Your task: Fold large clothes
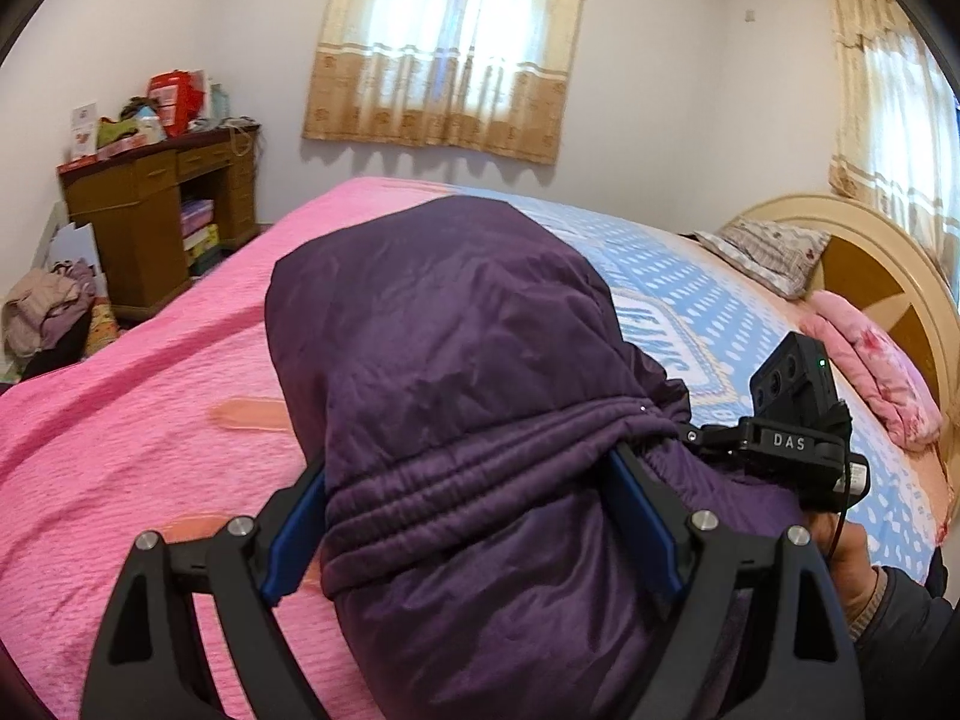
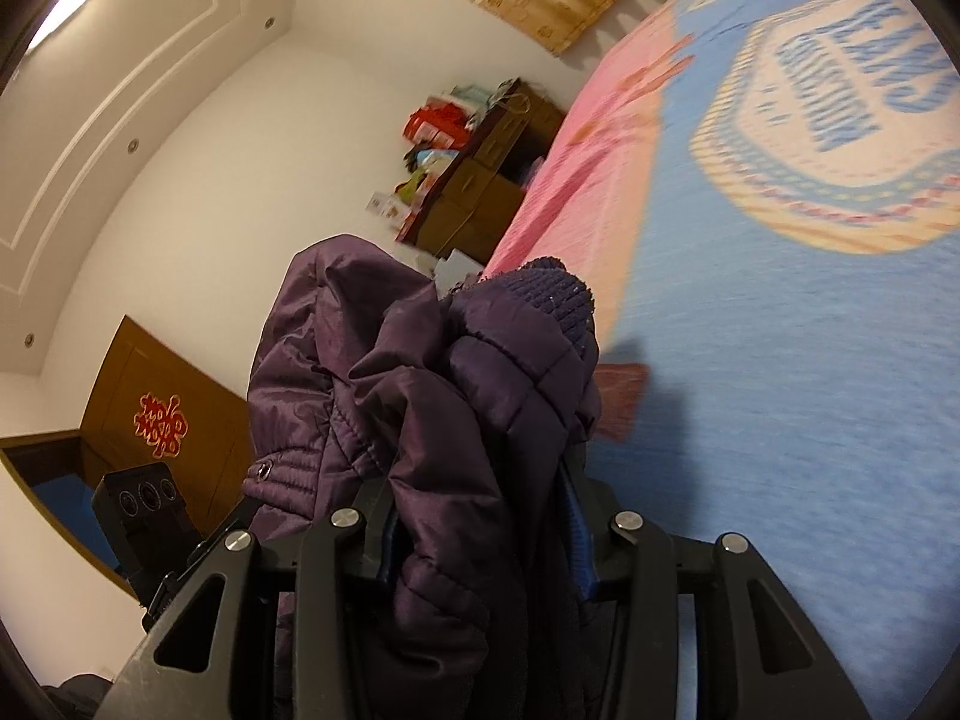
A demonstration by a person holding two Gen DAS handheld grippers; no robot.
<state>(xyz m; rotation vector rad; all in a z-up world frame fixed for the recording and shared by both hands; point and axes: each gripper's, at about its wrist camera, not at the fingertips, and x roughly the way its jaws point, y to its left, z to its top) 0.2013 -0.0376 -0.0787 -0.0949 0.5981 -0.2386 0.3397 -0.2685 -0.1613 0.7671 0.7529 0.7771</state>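
two tools clamp purple jacket (image 1: 456, 360): left tool (image 1: 474, 516) wide on bunched hem, right tool (image 2: 480, 546) narrower.

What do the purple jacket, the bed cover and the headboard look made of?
Jacket: thin woven synthetic shell over padding, probably; faint sheen, stitched quilt lines, puffy folds, with a ribbed knit cuff.
Bed cover: soft textile, likely cotton or a terry-like weave; matte, fine ridged texture, printed pattern.
Headboard: wood or wood-look board; smooth cream rim, brown panels.
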